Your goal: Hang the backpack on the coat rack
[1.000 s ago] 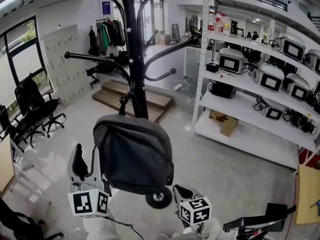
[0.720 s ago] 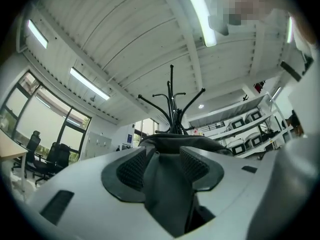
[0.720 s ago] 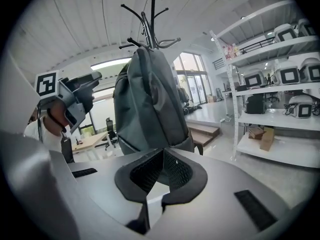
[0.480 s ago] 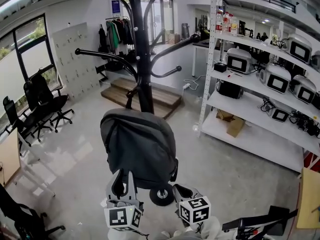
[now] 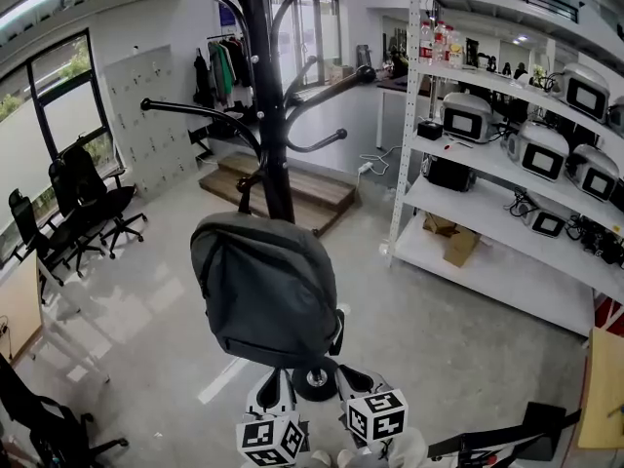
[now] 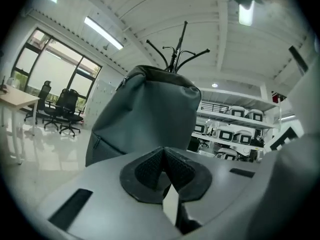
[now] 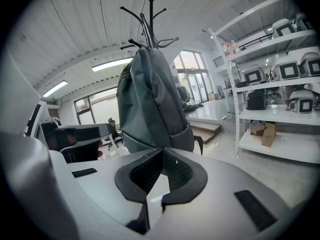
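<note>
With the backpack point(image 5: 268, 295) left hanging on the coat rack point(image 5: 267, 115), the left hand-held gripper point(image 5: 275, 383) has been lowered away and just closed empty beside the shut, empty right hand-held gripper point(image 5: 351, 373), so the hanging is judged done.

Matt grey cloth backpack point(image 5: 265, 291), glossy black metal coat rack point(image 5: 268, 105), smooth polished floor point(image 5: 146, 310), white metal shelving point(image 5: 487, 193)

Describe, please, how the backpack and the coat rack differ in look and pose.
The backpack is grey, soft and rounded; the coat rack is black, thin and rigid. The backpack hangs off the floor by its top loop; the coat rack stands upright on its base. Both are dark and plain.
</note>
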`<control>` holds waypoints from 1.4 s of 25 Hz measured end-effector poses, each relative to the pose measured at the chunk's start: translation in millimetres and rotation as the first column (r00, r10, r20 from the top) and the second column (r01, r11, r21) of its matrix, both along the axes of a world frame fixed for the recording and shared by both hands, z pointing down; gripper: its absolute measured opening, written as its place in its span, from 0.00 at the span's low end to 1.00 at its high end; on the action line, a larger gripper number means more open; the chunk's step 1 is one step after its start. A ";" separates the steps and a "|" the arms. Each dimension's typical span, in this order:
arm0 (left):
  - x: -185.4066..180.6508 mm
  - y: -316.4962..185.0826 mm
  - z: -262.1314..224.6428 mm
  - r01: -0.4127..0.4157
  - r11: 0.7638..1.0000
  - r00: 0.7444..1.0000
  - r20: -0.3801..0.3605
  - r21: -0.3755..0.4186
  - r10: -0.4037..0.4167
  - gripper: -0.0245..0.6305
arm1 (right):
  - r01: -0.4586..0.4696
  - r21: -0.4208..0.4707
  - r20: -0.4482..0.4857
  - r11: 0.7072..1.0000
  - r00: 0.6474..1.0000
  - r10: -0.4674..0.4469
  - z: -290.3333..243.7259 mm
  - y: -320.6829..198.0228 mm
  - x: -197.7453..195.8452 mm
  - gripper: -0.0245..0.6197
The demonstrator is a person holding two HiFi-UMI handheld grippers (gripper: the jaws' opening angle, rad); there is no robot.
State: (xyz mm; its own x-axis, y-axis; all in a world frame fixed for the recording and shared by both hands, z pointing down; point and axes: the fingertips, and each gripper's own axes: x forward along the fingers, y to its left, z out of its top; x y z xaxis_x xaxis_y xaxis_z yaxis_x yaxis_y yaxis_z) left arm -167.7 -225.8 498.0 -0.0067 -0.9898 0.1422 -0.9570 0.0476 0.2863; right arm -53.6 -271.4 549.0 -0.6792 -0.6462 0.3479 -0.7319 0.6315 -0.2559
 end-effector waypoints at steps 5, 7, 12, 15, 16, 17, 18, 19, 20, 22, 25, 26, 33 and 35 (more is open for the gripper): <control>23.3 8.1 15.5 -0.049 0.997 0.998 -0.035 -0.053 0.048 0.04 | 0.016 -0.014 0.004 1.000 1.000 -0.015 7.6 7.2 4.5 0.06; 26.2 12.0 19.2 -0.060 0.996 0.997 -0.047 -0.062 0.057 0.04 | 0.018 -0.017 0.009 1.000 1.000 -0.018 10.6 10.4 2.0 0.06; 29.1 12.8 19.4 -0.083 0.994 0.996 -0.039 -0.069 0.080 0.04 | 0.028 0.015 0.010 0.999 1.000 -0.028 1.3 18.1 -2.5 0.06; 30.7 13.2 16.5 -0.105 0.992 0.994 -0.035 -0.077 0.102 0.04 | 0.013 0.040 -0.001 0.999 1.000 -0.013 -6.0 23.8 -0.5 0.06; 30.6 14.8 16.0 -0.113 0.990 0.993 -0.032 -0.079 0.110 0.04 | 0.005 0.046 -0.001 0.999 1.000 -0.005 -7.9 27.1 -0.5 0.06; 30.1 17.6 15.4 -0.120 0.989 0.993 -0.030 -0.082 0.118 0.04 | -0.002 0.048 -0.001 0.999 1.000 0.002 -9.3 31.7 -1.1 0.06; 29.5 21.3 14.2 -0.128 0.988 0.992 -0.029 -0.082 0.126 0.04 | -0.007 0.049 0.001 0.999 1.000 0.007 -10.5 37.0 -2.4 0.06; 29.3 25.9 12.5 -0.136 0.987 0.991 -0.029 -0.080 0.134 0.04 | -0.012 0.053 0.001 0.999 1.000 0.012 -11.3 42.4 -3.6 0.06; 30.1 31.3 10.6 -0.146 0.986 0.989 -0.031 -0.077 0.144 0.04 | -0.021 0.056 0.000 0.998 1.000 0.021 -11.6 47.5 -3.8 0.06; 33.6 43.4 7.9 -0.171 0.983 0.985 -0.036 -0.074 0.168 0.04 | -0.054 0.053 0.002 0.997 0.999 0.054 -10.9 56.4 -1.1 0.06; 37.2 61.1 8.5 -0.203 0.976 0.979 -0.028 -0.082 0.201 0.04 | -0.097 0.045 0.006 0.994 0.995 0.097 -9.5 72.1 5.3 0.06; 36.7 66.0 9.2 -0.204 0.975 0.979 -0.025 -0.086 0.203 0.04 | -0.101 0.046 0.002 0.994 0.995 0.101 -8.7 78.1 6.6 0.06; 38.1 83.5 8.3 -0.169 0.983 0.985 -0.053 -0.074 0.165 0.04 | -0.062 0.073 -0.011 0.995 0.998 0.063 -15.7 105.7 10.0 0.06; 41.2 86.8 7.8 -0.157 0.985 0.987 -0.055 -0.077 0.153 0.04 | -0.047 0.078 -0.019 0.996 0.999 0.049 -16.9 109.5 11.4 0.06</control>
